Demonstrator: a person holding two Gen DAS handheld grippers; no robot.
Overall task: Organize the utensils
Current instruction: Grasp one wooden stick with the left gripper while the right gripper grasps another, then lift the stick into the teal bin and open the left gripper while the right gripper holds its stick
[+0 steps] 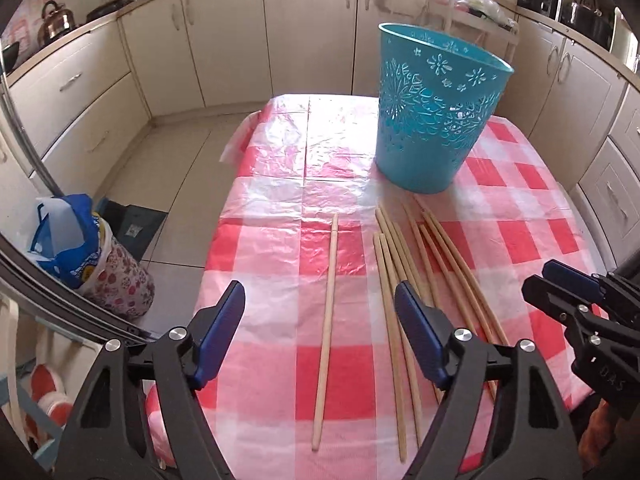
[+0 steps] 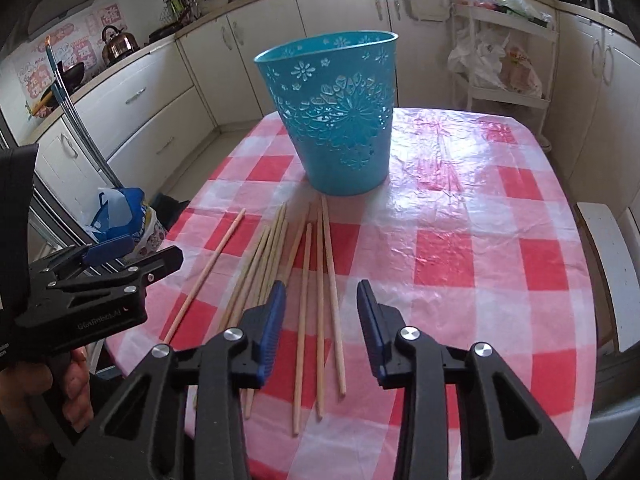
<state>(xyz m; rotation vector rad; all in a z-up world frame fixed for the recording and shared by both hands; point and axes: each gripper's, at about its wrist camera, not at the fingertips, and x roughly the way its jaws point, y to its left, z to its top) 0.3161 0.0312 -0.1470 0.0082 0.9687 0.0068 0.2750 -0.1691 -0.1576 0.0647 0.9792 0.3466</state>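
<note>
While both grippers hang over the near edge of the checked tablecloth [image 1: 280, 216], neither has anything in its jaws: the left gripper [image 1: 320, 322] at the bottom of its own view stands spread wide, and the right gripper [image 2: 322, 312] at the bottom of its view is parted more narrowly, air between the pads on both. Straight between the left gripper's fingers lies the lone chopstick [image 1: 326, 320], running from bottom centre of the frame up toward the middle, its long axis almost in line with the way the jaws point, so that hand is plainly the nearer one for it. Just right of it, the loose bunch of chopsticks [image 1: 404, 264] fans out lengthwise too, and in the right wrist view three of that bunch [image 2: 320, 308] pass between the right gripper's fingers, tips aimed up the frame. Beyond the far ends of all the sticks, upper centre in both views, stands the turquoise basket [image 2: 340, 120], upright and open-mouthed, near the stick tips but not touching them. My read: each hand closes across a stick, then lifts it forward into the basket.
</note>
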